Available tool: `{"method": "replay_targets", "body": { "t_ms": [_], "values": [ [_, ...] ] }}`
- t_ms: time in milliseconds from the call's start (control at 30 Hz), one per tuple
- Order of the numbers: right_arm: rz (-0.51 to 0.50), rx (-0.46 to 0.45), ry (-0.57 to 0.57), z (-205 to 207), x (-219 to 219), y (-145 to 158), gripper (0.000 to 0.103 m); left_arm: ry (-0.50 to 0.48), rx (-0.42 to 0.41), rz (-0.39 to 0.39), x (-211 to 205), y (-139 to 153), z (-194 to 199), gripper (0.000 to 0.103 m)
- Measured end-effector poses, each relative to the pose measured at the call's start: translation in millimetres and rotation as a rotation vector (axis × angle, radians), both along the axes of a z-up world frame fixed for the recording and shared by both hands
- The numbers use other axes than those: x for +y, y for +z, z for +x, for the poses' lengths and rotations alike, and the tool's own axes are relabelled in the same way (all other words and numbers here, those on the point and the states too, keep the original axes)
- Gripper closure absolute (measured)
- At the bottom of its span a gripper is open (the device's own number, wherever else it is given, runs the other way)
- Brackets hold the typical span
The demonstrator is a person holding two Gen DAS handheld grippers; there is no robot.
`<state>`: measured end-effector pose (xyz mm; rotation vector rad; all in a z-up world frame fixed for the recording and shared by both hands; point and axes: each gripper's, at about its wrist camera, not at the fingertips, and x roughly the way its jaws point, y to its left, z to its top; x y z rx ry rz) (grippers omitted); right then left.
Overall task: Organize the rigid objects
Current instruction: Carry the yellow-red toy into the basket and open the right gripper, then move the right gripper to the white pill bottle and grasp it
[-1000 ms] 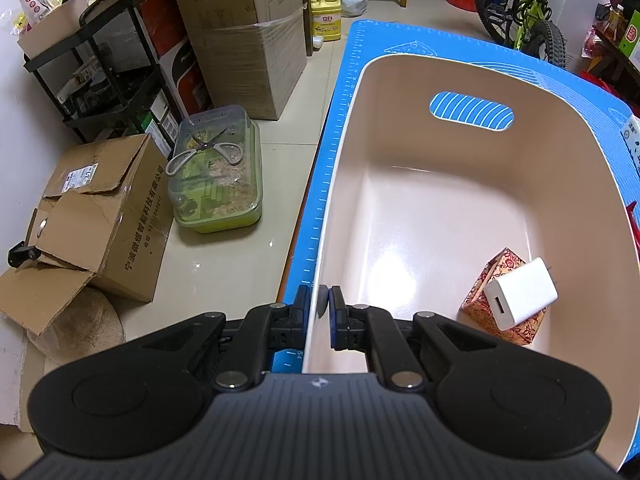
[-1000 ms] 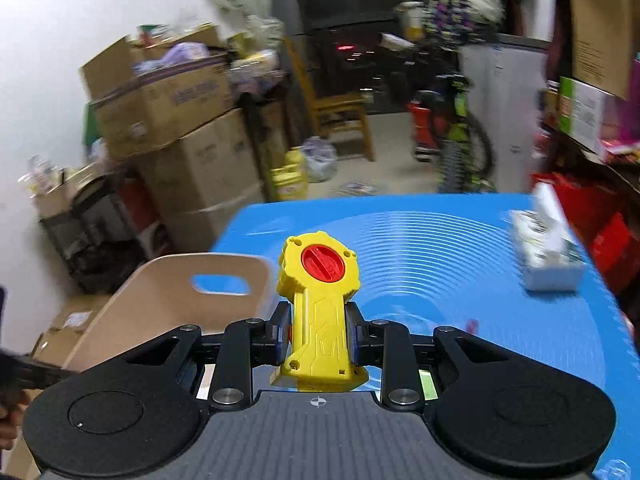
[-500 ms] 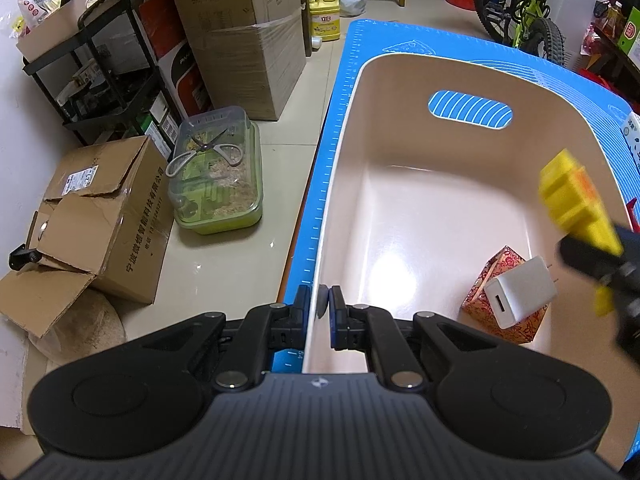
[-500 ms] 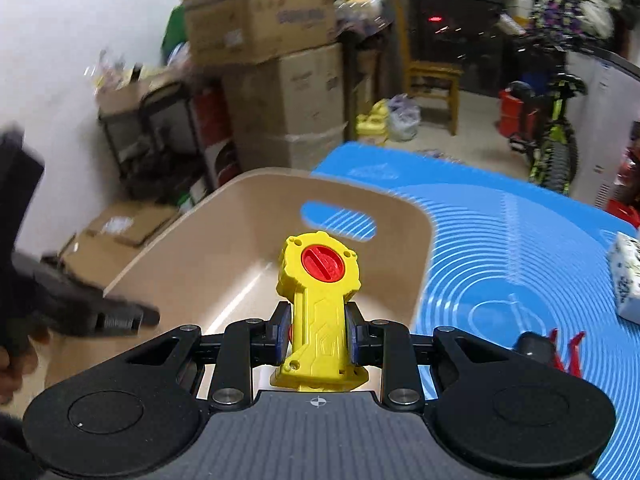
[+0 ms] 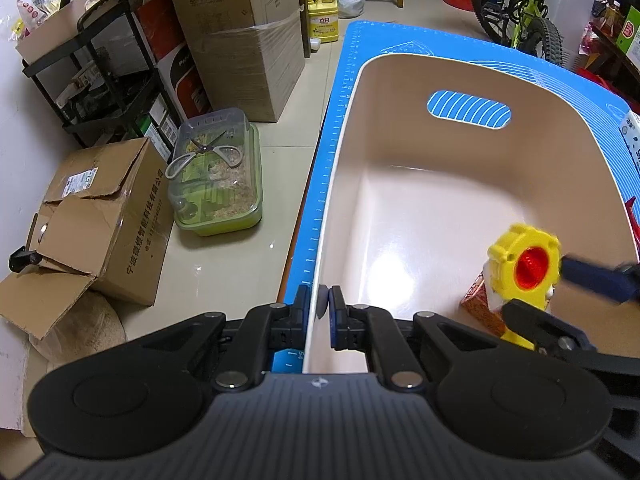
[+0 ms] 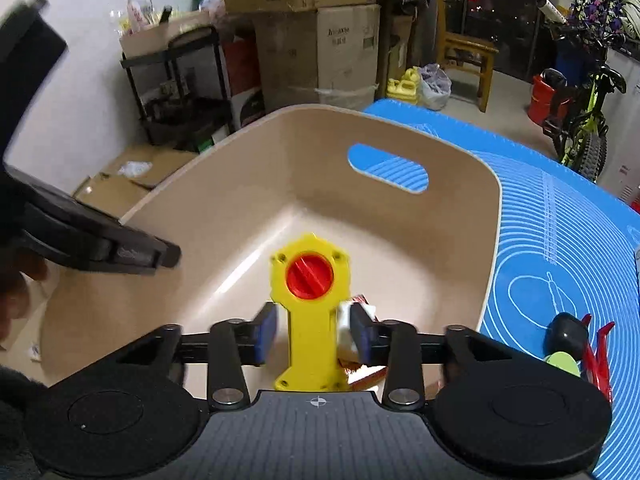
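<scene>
Our right gripper (image 6: 312, 334) spreads its fingers, pads clear of the yellow launcher (image 6: 310, 308) over the beige bin (image 5: 452, 200); our left gripper (image 5: 319, 322) pinches the bin's rim

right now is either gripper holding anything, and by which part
The left gripper is shut on the beige bin, pinching its near rim. The right gripper is opening, its pads clear of the yellow toy, whose narrow handle stands between them.

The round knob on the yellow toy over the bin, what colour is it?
Red, set in the yellow toy; clearest in the right wrist view.
</scene>
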<state>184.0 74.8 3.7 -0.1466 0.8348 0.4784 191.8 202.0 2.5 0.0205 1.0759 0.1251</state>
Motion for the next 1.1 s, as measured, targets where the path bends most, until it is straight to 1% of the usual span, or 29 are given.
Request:
{"method": "replay_targets", "body": {
  "t_ms": [33,67,167,333,567,700,833,933,1100],
  "values": [
    [0.007,-0.011,-0.008,-0.2,-2.2,3.9,0.036,-0.001,0.001,0.001,-0.5,0.2,0.3,0.092],
    [0.012,-0.025,-0.015,-1.3,-3.4,7.5,0.035,-0.001,0.000,0.002,-0.8,0.5,0.3,0.092],
    [0.038,-0.050,-0.037,-2.5,-13.0,20.5,0.035,-0.001,0.000,-0.001,-0.1,0.9,0.1,0.092],
    [0.084,-0.079,-0.106,-3.0,-46.2,40.7,0.035,-0.001,-0.001,-0.004,0.8,1.4,-0.3,0.092],
    [0.069,-0.098,-0.196,6.7,-97.1,49.2,0.034,0.002,0.001,-0.005,1.1,1.2,-0.2,0.092],
    [0.056,-0.082,-0.250,11.6,-127.6,42.6,0.034,0.003,-0.002,-0.006,0.9,1.5,-0.8,0.092],
    [0.018,-0.062,-0.288,20.7,-151.5,31.6,0.034,0.002,-0.002,-0.004,0.8,1.4,-0.9,0.092],
    [-0.008,-0.023,-0.315,27.2,-164.7,17.4,0.034,0.003,-0.001,-0.002,0.8,0.9,-0.6,0.092],
    [-0.055,0.064,-0.315,38.6,-177.6,-14.1,0.034,0.004,-0.001,-0.002,1.0,0.6,-0.5,0.092]
  ]
}}
